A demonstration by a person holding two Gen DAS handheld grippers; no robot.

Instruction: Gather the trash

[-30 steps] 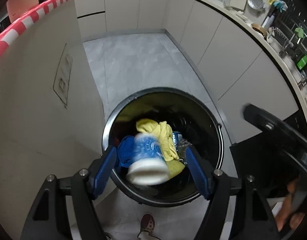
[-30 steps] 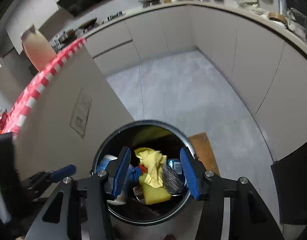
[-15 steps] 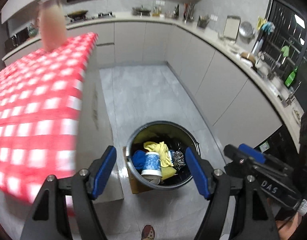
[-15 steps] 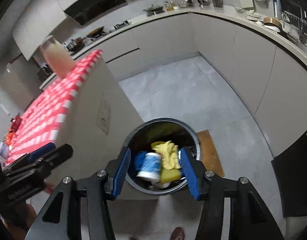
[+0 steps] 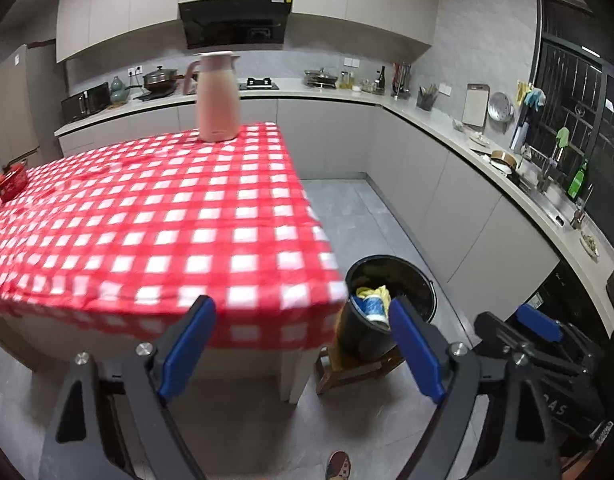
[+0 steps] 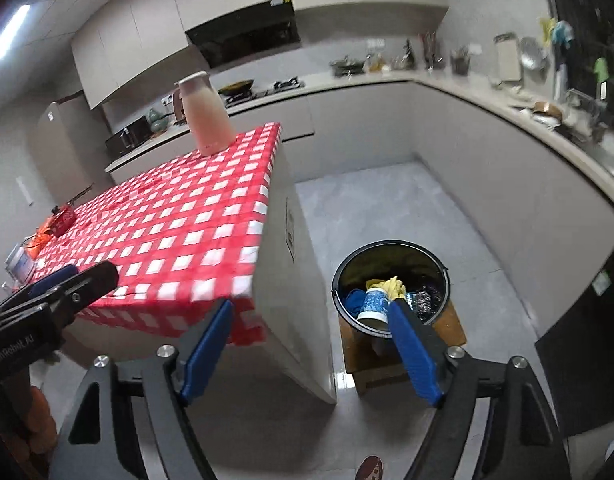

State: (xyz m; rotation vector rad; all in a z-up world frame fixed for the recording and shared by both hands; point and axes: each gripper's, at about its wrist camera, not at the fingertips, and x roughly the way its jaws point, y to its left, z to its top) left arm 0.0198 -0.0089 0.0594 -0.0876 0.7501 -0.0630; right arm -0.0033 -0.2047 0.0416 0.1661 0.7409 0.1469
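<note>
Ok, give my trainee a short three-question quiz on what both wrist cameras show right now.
1. True or false: the blue-and-white cup lies inside the black bin.
2. What stands on the far corner of the red checked tablecloth? A) a pink jug B) a frying pan C) a green bottle
3. Fill in: the left gripper and the right gripper are both ____, with nothing between the fingers.

Key: 1 true; 2 A, the pink jug; 3 open.
</note>
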